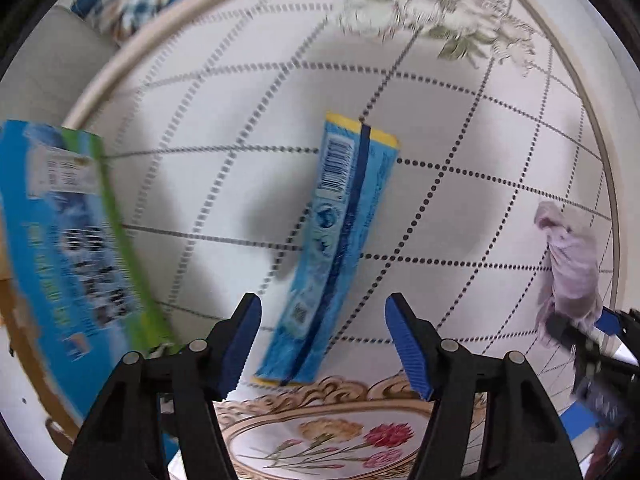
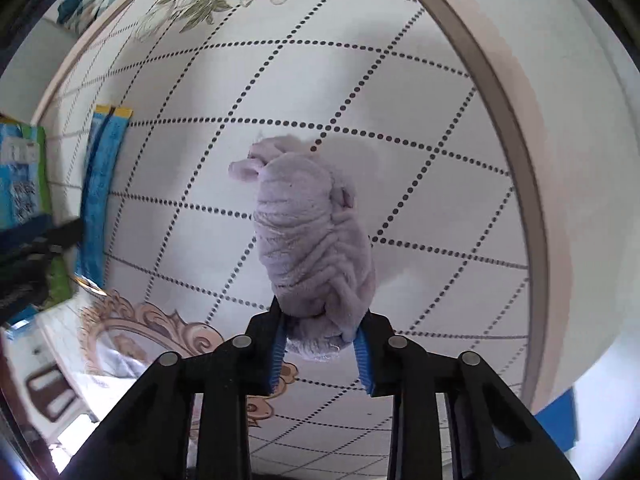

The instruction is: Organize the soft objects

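Note:
My right gripper [image 2: 320, 320] is shut on a pale lilac plush toy [image 2: 312, 236] and holds it above the white dotted-grid tablecloth [image 2: 420, 160]. The toy also shows at the right edge of the left wrist view [image 1: 568, 268], with the right gripper [image 1: 592, 336] under it. My left gripper [image 1: 324, 320] is open and empty, its blue pads either side of the near end of a long blue packet with yellow ends [image 1: 340, 240] that lies flat on the cloth. That packet shows at the left of the right wrist view [image 2: 100, 184].
A blue and green box [image 1: 64, 248] stands at the left, also seen in the right wrist view [image 2: 24, 176]. The round table's rim [image 1: 608, 184] curves around. A floral print [image 1: 432, 12] lies at the far side, an ornate gold medallion [image 1: 320, 432] near me.

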`<state>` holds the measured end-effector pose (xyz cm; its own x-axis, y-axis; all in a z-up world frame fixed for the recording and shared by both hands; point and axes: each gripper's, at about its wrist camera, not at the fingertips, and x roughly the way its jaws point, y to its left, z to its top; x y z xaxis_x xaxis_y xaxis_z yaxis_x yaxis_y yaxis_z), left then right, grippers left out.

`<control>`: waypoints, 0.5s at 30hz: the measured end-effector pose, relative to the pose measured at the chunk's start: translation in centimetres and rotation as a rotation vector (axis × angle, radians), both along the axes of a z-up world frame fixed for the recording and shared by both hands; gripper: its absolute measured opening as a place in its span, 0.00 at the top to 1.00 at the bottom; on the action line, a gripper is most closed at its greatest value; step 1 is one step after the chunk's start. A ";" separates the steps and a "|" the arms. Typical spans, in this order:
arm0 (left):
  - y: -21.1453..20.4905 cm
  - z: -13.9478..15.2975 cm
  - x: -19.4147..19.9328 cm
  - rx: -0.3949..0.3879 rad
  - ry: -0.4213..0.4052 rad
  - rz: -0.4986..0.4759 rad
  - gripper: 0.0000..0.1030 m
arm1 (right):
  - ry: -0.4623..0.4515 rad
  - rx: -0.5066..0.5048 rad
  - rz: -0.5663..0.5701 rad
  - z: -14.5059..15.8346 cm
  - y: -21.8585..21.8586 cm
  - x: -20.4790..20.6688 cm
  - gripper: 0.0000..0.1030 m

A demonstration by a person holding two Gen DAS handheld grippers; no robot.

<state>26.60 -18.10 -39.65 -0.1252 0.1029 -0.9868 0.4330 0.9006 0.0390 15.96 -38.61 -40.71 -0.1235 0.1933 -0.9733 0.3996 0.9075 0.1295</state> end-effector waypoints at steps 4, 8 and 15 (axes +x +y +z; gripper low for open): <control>-0.3 -1.4 0.1 0.011 0.026 0.015 0.56 | -0.016 0.029 -0.023 0.3 -0.3 0.1 0.33; 0.0 -1.5 0.2 -0.028 0.054 0.068 0.75 | -0.011 0.046 -0.041 -0.3 -0.5 0.0 0.33; 1.3 -0.7 -1.4 -0.061 0.041 0.134 0.82 | 0.004 -0.014 -0.003 -1.3 0.2 -0.4 0.71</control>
